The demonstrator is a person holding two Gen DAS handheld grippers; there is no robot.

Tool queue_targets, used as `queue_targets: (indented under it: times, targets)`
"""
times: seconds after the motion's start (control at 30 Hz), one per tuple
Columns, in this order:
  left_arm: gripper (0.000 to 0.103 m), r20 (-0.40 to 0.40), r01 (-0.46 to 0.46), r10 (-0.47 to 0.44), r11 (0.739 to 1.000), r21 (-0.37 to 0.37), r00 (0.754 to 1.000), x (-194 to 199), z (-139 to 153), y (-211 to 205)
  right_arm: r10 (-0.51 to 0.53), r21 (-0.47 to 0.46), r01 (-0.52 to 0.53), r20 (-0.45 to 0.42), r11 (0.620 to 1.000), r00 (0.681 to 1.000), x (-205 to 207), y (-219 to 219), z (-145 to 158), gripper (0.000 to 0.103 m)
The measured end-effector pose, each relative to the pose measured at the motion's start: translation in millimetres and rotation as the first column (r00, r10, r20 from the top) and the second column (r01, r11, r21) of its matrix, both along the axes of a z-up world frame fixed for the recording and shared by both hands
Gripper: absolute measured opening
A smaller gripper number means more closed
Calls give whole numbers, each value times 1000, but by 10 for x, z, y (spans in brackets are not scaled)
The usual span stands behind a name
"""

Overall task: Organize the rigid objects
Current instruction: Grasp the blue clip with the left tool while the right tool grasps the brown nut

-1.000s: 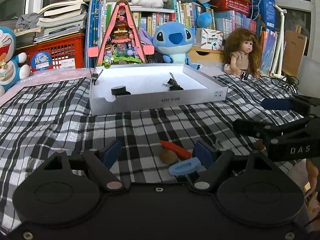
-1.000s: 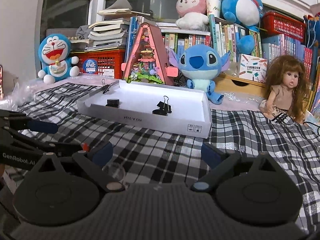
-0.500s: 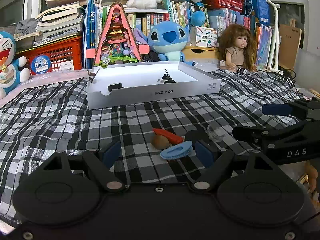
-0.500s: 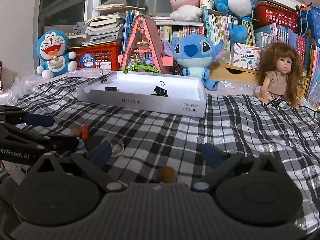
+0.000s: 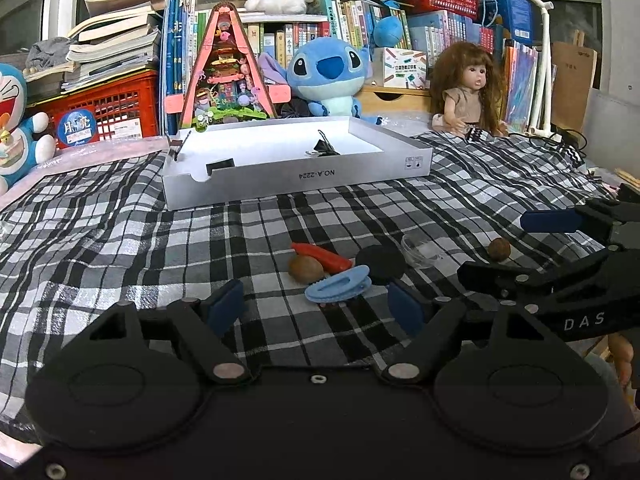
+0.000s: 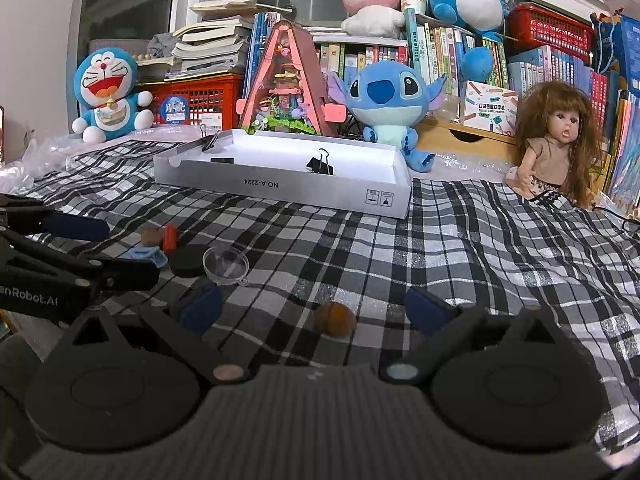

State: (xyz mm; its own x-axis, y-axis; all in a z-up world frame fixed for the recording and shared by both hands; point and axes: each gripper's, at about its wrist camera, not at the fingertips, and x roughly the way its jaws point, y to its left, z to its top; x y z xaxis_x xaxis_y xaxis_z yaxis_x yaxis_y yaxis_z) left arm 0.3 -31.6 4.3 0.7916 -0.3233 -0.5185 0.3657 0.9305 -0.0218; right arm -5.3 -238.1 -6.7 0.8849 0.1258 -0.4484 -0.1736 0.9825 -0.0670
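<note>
Left tool (image 5: 316,306) hovers low over the plaid cloth (image 5: 120,240), its jaws closing with nothing between the pads yet; the blue clip (image 5: 338,289) lies just ahead of them. Right tool (image 6: 316,312) stands open and empty, with a brown nut (image 6: 335,319) on the cloth in its gap, untouched.

We take the white tray (image 5: 296,178) as our landmark. Inside it already: a black binder clip (image 5: 325,147) and a small black block (image 5: 219,165); a second binder clip (image 6: 211,140) sits on its far left rim. On the near side of the tray, well apart from it, lies the loose cluster: blue clip, second brown nut (image 5: 306,268), red piece (image 5: 320,257), black disc (image 5: 380,264), clear cup (image 6: 225,266).

We judge the step to be the approach for the next pick-up, sorting partly done. Next move, as we see it: left tool advances until the pads straddle the blue clip alone, clear of nut and red piece touching it, then closes; right tool can lower onto its nut.
</note>
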Motion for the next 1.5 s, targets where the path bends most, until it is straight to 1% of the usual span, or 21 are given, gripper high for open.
queue_targets:
  times: [0.13,0.23,0.3,0.43,0.5,0.6,0.73,0.77,0.83,0.9,0.93,0.97,1.0,1.03,1.07,1.2,1.5]
  targets:
    - [74,5,3,-3,1000,2,1000,-19,-10,-16,6,-6,-6,-4,1000,1000,-20,7,-16,101]
    - [67,5,-2,2,1000,-1,1000,-26,-6,-14,10,-16,-10,1,1000,1000,-43,15,-24,99]
    - [62,3,-15,15,1000,-12,1000,-35,8,2,2,-19,-2,15,1000,1000,-69,15,-21,94]
    - [61,-1,-32,32,998,-58,999,-102,46,15,-50,-18,52,70,999,996,-132,4,7,86]
    - [60,0,-37,37,997,-61,999,-114,54,-10,-70,-8,71,80,997,994,-147,0,14,79]
    - [55,-9,-48,47,997,-65,999,-85,42,-68,-87,-6,88,79,996,993,-166,10,-7,76]
    - [51,-36,-74,70,993,-94,997,-11,20,-102,-92,-1,92,66,996,994,-166,37,-52,75]
    - [49,-38,-83,80,992,-97,996,4,16,-108,-95,1,95,67,995,993,-167,42,-64,75]
    - [36,-38,-96,92,990,-101,995,21,3,-113,-112,10,112,70,994,991,-164,49,-83,75]
    - [35,-38,-100,96,989,-112,995,17,-9,-111,-133,22,132,68,991,989,-154,44,-97,74]
    - [35,-33,-96,92,988,-121,995,0,-3,-105,-142,30,140,64,990,988,-150,39,-101,71]
    - [35,-25,-79,77,990,-118,997,-23,5,-113,-152,38,150,57,988,987,-145,35,-103,57]
    - [35,-15,-73,72,993,-97,997,-43,12,-132,-163,43,161,49,986,985,-142,32,-106,40]
    - [35,-1,-79,79,995,-67,997,-60,16,-159,-169,49,167,39,985,985,-134,25,-106,32]
    - [35,8,-85,85,995,-53,996,-72,17,-172,-172,56,170,33,984,985,-126,17,-104,28]
    - [35,-17,-103,102,992,-77,995,-49,27,-135,-168,72,167,21,983,986,-112,-3,-76,28]
    - [35,7,-123,124,990,-70,992,36,182,-50,-169,99,166,18,981,985,-33,-27,31,28]
